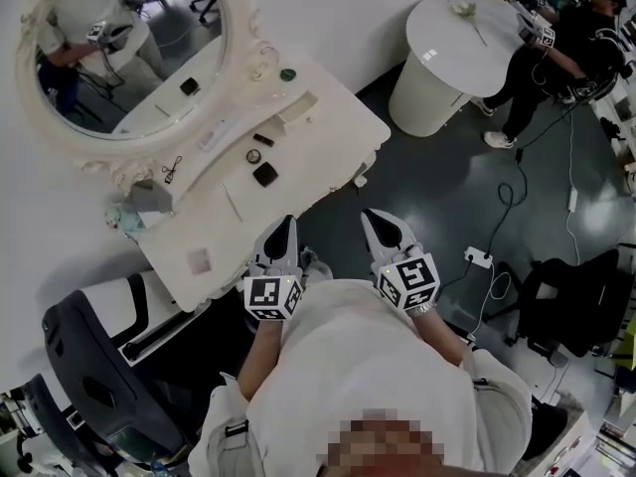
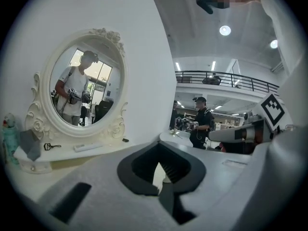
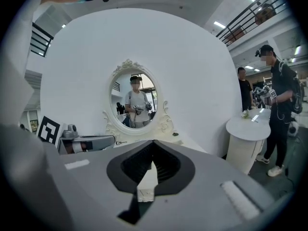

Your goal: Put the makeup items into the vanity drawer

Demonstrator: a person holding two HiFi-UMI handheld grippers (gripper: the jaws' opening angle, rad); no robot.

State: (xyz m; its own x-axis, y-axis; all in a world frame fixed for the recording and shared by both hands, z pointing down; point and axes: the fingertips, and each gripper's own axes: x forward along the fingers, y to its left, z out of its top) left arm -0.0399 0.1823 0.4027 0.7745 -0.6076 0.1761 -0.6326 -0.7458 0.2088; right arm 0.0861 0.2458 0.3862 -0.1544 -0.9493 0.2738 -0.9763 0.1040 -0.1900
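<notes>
1. Makeup items lay scattered on the white vanity table, all ahead of both sets of fingertips and none touched. A square black compact was nearest, just beyond the left gripper. A small round pot and a short dark stick lay past it. What looked like an eyelash curler lay farther off, left of the fingers, near the oval mirror.
2. Fingers of the left gripper were pressed together, with nothing between them.
3. Fingers of the right gripper were likewise pressed together and empty, level with the left pair and pointing toward the vanity table.
4. No open drawer showed in any view; the vanity table's front, below and ahead of the fingertips, was mostly hidden.
5. By the look of it, the task had barely begun. No item appeared to have gone into the drawer, and opening it, then lifting each item in turn, was all left to do.
</notes>
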